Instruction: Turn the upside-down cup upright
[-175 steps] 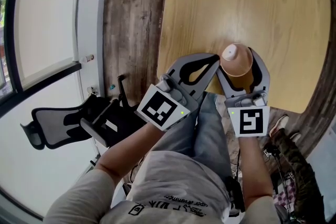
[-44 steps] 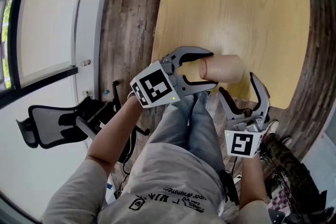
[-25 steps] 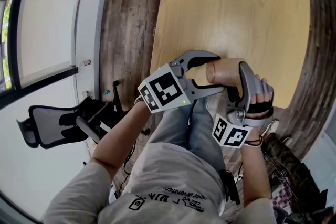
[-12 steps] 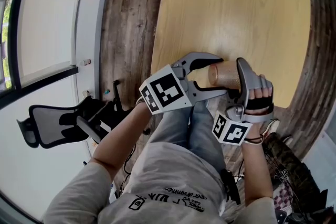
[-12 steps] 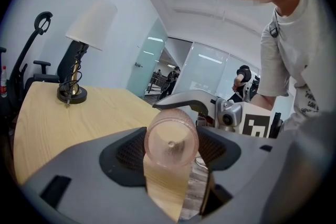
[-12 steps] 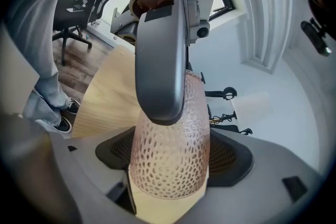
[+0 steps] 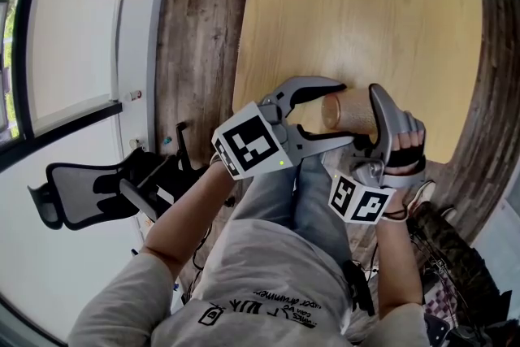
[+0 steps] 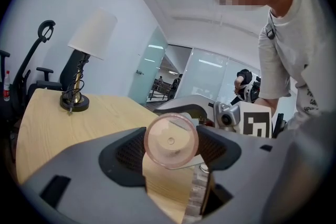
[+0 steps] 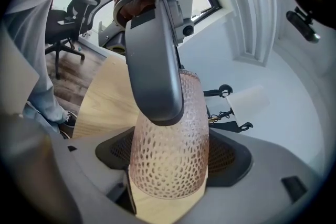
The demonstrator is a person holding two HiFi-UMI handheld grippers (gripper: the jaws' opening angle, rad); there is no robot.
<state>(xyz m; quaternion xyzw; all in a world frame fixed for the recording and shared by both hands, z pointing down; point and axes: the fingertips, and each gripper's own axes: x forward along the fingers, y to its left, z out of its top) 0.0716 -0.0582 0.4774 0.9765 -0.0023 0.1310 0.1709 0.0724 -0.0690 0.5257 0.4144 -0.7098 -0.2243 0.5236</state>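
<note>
The cup lies on its side, base toward the left gripper pinching it endwise, its rim end clamped crosswise by the right gripper.

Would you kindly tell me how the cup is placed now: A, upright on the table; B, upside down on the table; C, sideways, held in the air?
C: the cup lies sideways above the table, its base gripped in the left claw.
</note>
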